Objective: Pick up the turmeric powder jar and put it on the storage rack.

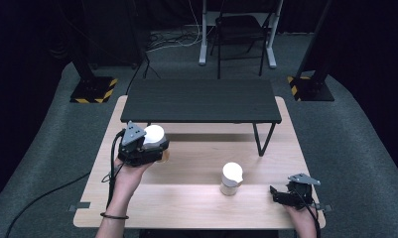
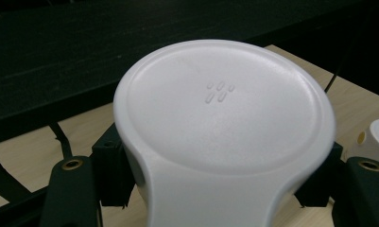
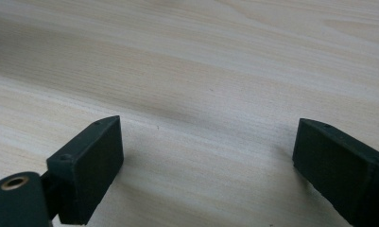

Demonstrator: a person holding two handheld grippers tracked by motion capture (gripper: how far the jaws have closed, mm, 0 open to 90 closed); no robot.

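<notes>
So the left gripper (image 1: 154, 146) is clamped on one white-lidded jar (image 1: 153, 135), pads either side; a second jar (image 1: 232, 179) stands nearby on the table (image 1: 186, 208), and the right gripper (image 1: 278, 194) gapes wide, empty.

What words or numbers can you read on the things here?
No words or numbers can be read.
The white lid of the jar in the left gripper bears only five small raised oval bumps, no letters.
The second white-lidded jar on the wooden table shows no label.
The black and yellow stripes on the stand bases are a pattern, not text.
</notes>
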